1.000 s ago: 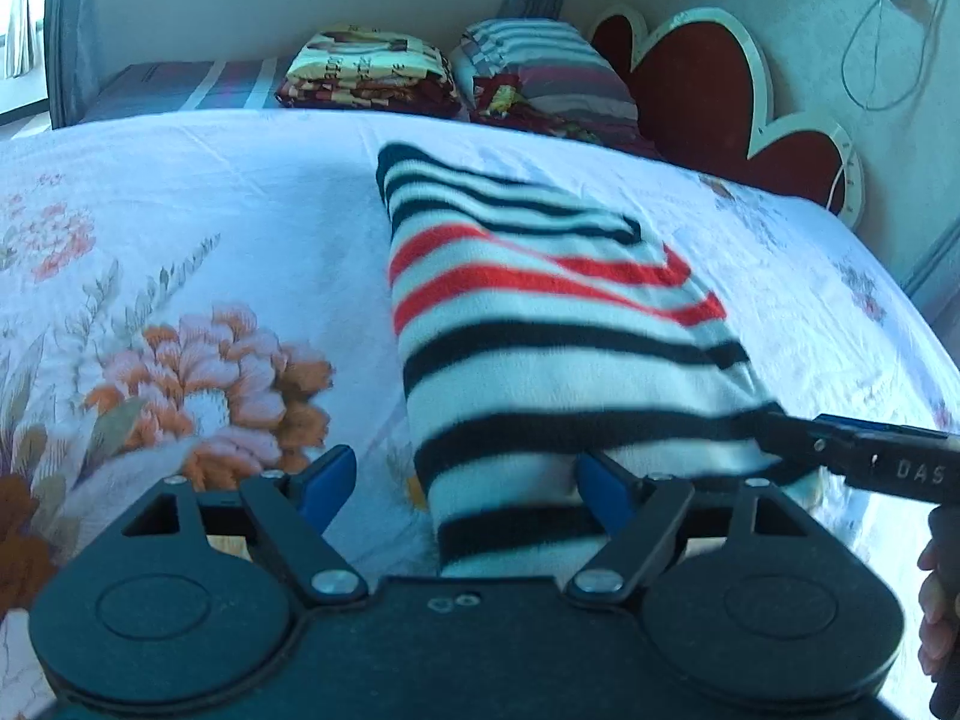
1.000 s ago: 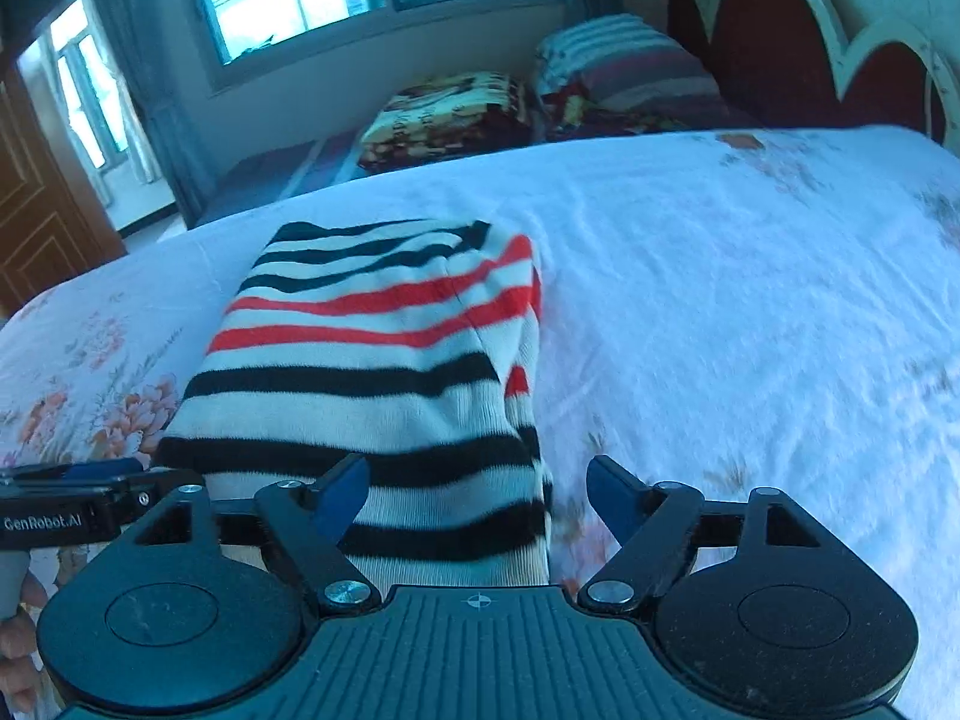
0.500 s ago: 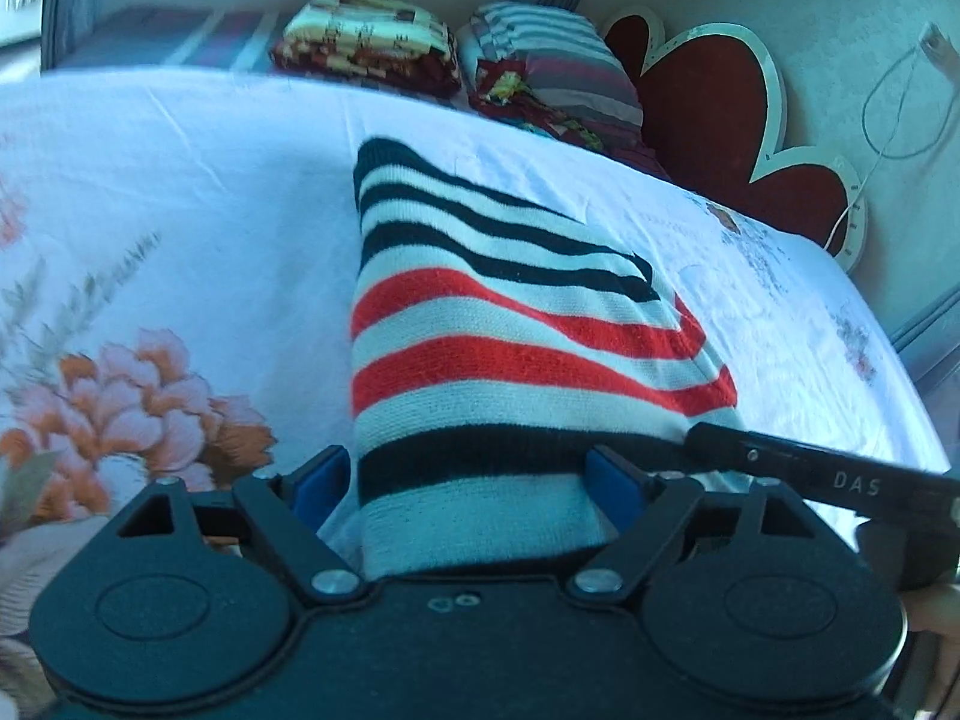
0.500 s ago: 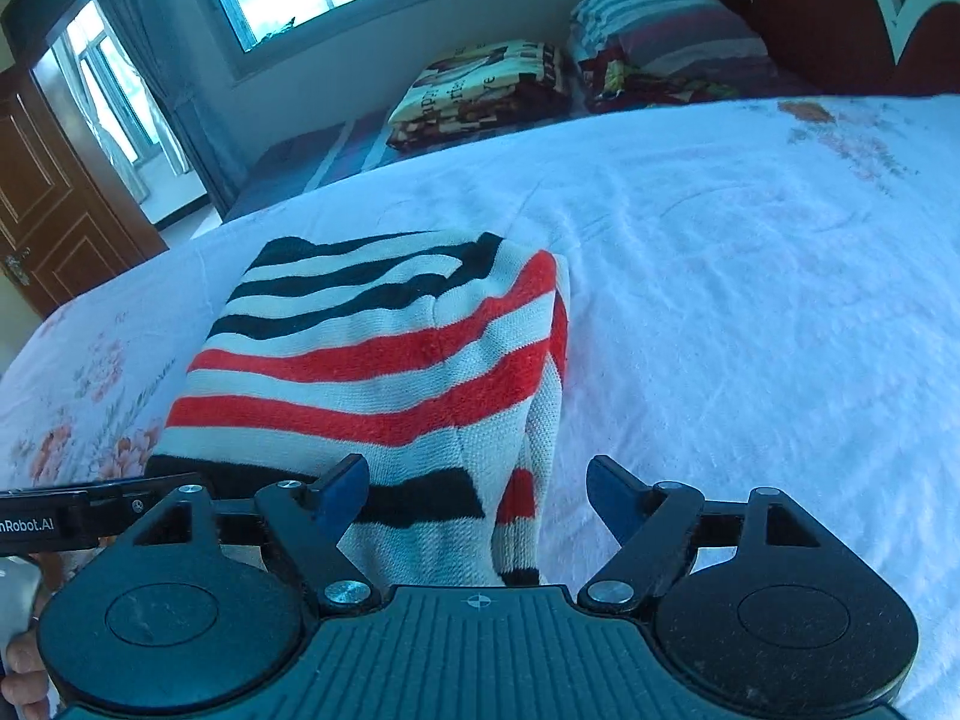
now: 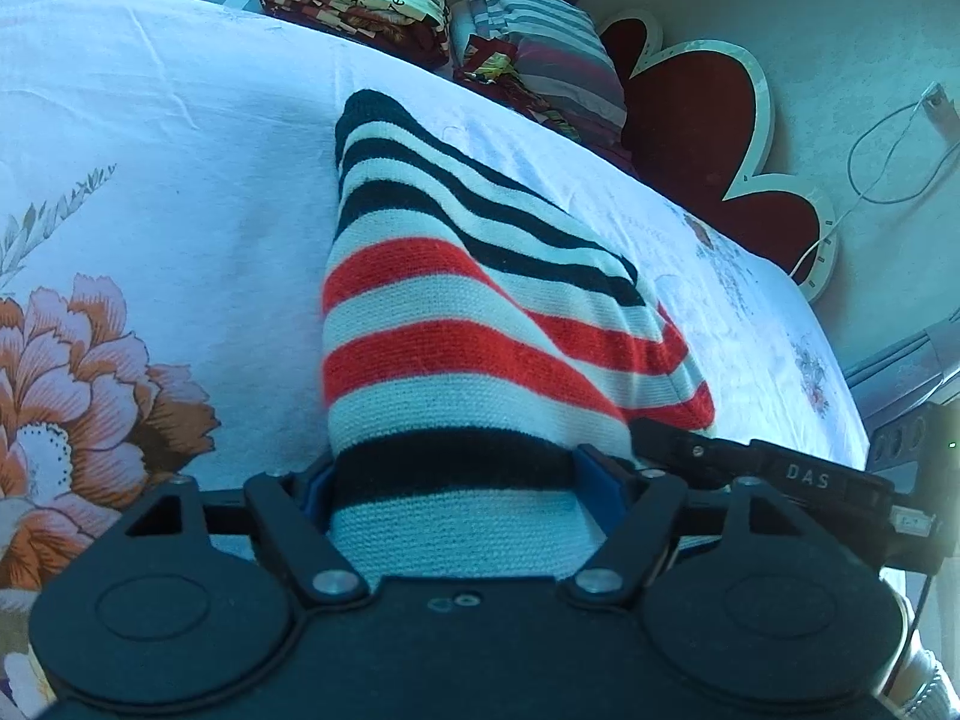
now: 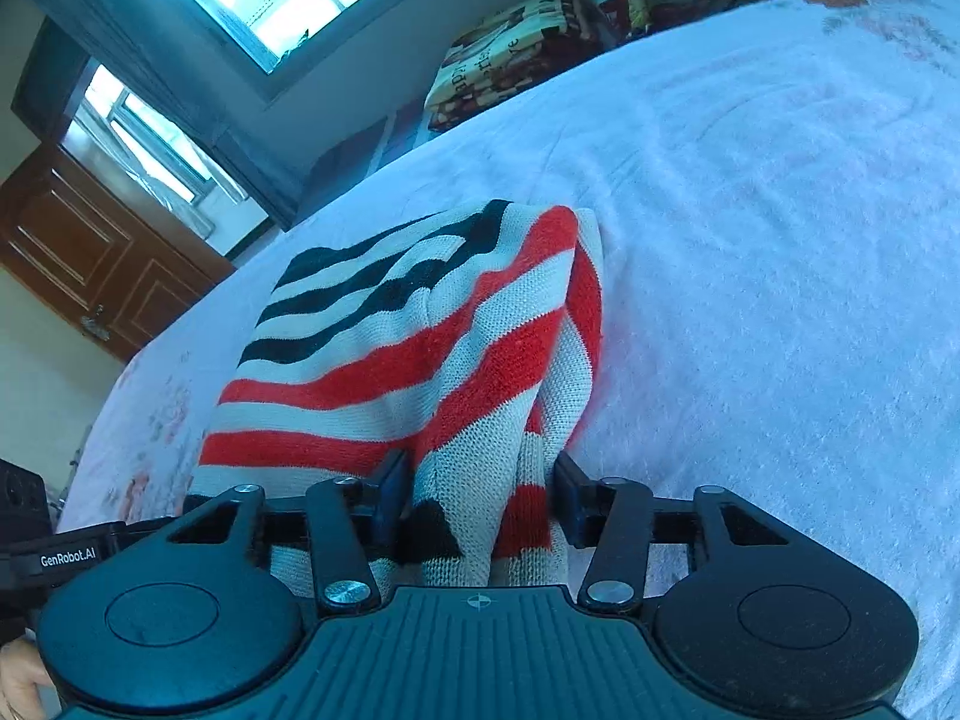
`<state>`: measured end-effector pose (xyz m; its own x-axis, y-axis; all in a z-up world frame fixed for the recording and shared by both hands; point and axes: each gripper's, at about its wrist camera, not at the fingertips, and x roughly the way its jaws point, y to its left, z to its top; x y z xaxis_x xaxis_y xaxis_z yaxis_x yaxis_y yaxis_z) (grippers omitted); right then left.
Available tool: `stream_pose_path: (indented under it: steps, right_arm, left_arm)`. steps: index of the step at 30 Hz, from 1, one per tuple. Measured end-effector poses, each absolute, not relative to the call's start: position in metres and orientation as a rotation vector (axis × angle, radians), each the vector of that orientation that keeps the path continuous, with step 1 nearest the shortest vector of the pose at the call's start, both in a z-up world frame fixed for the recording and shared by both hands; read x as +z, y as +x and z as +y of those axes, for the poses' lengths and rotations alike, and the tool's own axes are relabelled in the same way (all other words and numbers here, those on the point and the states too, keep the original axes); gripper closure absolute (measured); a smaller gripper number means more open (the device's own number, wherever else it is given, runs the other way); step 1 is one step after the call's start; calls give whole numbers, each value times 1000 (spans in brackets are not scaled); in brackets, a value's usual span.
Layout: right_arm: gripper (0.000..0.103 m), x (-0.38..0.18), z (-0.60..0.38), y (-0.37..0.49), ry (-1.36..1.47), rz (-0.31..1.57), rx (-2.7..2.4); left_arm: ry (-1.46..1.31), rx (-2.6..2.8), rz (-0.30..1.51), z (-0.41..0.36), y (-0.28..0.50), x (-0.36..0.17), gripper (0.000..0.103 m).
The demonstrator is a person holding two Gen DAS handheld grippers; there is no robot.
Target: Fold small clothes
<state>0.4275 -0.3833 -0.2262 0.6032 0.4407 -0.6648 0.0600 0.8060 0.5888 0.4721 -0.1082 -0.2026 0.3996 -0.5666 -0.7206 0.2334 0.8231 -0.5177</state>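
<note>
The left gripper (image 5: 456, 480) has just been closing; its blue pads now pinch the near hem of the striped sweater (image 5: 456, 324) across a black band. The right gripper (image 6: 477, 495), jaws also just closing, squeezes a bunched fold of the same ribbed knit (image 6: 420, 348), black, white and red stripes. The sweater lies folded on the bedsheet (image 5: 150, 138), smooth cotton printed with orange flowers. Folded blankets (image 5: 366, 0) and a scalloped red headboard (image 5: 708, 120) stand beyond.

Two close wrist views — shared striped garment (image 5: 456, 324)
</note>
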Motion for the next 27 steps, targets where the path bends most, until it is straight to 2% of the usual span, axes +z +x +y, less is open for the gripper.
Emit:
stream_pose_path:
  steps: [4, 5, 7, 9, 12, 19, 27]
  right_arm:
    - [55, -229, -382, 430, 614, 884, 224]
    - [57, -228, -380, 430, 610, 884, 211]
    - [64, -223, -374, 426, 582, 876, 197]
    - [66, -218, -371, 419, 566, 855, 193]
    - [67, -210, -369, 412, 582, 823, 194]
    - [67, -192, -351, 403, 616, 774, 226]
    - [67, -163, -290, 413, 635, 735, 307]
  left_arm:
    - [-382, -518, 1059, -110, 477, -207, 30]
    - [-389, -510, 1054, -111, 477, -208, 30]
    - [-370, -496, 1040, -115, 474, -203, 34]
    - [-357, -502, 1017, -113, 468, -197, 43]
    - [-354, -527, 993, -109, 463, -187, 47]
    - [-320, -546, 930, -98, 449, -160, 49]
    - [-290, -500, 875, -42, 436, -126, 49]
